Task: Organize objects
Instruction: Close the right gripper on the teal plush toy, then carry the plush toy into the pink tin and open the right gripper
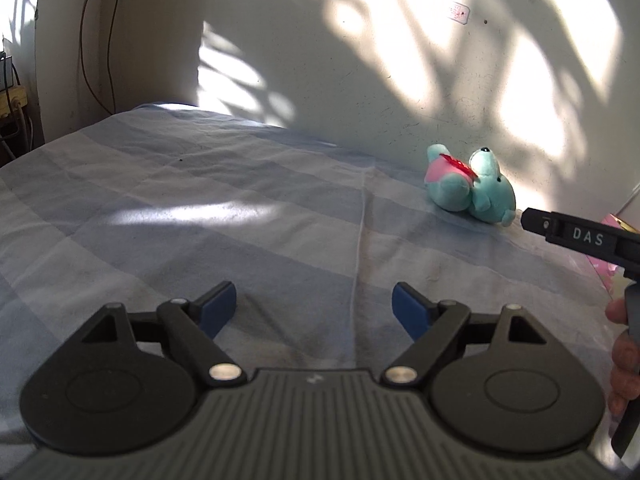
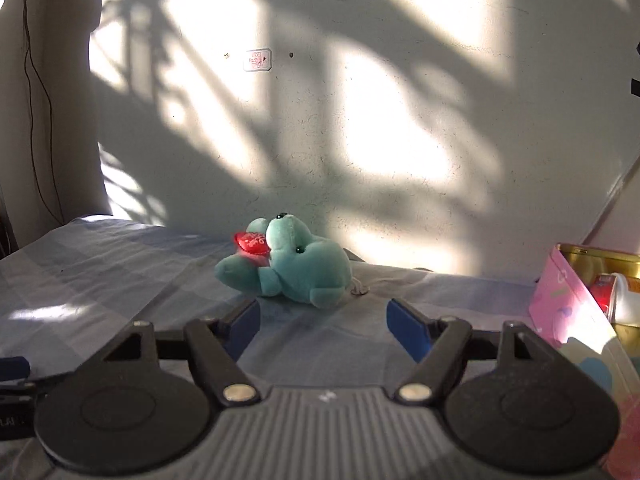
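Lying on its back near the far edge of the bed (image 2: 120,280), the teal plush bear (image 2: 296,268) is close to the wall (image 2: 360,140), w/ a red heart (image 2: 251,243) on its chest. In the right wrist view its long axis runs roughly left-right across the bed: head toward the right, snout pointing up, feet toward the left. A small ring or loop sits on the sheet just beside its right end.

Right gripper (image 2: 322,326) is just short of the bear, jaws wide apart, nothing btwn the blue pads; bear sits centred beyond the gap, not touching either pad. Left gripper (image 1: 314,310) is further left over bare sheet, jaws also wide, nothing btwn them; from there the bear (image 1: 472,184) is far and to the right, well apart.

Room: lots of bare checked sheet to the left and near side of the bear. Wall closes off the far side. On the right, a pink box (image 2: 576,320) w/ a gold tin (image 2: 600,260) behind it holding a white bottle (image 2: 630,300); clear sheet lies btwn box and bear. Left side of the bed ends near a wall corner w/ hanging cables (image 1: 86,40).
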Demonstrator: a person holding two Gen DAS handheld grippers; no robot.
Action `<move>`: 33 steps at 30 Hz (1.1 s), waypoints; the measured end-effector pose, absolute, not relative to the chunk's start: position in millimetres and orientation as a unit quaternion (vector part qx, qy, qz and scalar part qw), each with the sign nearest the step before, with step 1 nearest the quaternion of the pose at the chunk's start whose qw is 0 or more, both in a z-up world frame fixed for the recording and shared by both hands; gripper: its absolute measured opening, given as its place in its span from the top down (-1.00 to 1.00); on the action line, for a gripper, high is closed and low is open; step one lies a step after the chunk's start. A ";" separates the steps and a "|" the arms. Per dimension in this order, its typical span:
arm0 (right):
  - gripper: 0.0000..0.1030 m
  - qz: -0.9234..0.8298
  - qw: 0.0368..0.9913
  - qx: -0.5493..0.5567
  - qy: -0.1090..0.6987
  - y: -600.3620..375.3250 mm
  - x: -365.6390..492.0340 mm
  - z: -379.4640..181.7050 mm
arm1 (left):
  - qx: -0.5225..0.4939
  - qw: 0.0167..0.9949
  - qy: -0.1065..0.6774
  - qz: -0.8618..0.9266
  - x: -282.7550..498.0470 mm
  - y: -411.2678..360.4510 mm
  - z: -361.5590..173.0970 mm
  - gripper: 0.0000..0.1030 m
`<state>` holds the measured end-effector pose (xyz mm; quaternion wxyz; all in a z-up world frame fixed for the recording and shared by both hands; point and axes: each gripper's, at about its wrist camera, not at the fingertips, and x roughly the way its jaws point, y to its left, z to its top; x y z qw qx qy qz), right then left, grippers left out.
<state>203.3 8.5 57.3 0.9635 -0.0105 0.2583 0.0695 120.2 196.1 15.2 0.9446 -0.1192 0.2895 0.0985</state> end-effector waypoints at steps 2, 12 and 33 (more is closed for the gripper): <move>-0.41 0.085 0.958 0.040 0.272 1.1 224.9 53.5 | -0.127 0.944 0.291 0.094 121.3 197.4 14.6 -0.77; -0.38 0.091 0.931 0.153 0.320 2.4 307.2 34.9 | -0.128 0.944 0.294 0.082 125.4 195.3 14.5 -0.84; -0.03 0.113 0.947 0.057 0.294 -83.5 32.7 72.6 | 0.001 0.973 0.228 -0.027 99.9 146.6 20.2 -0.82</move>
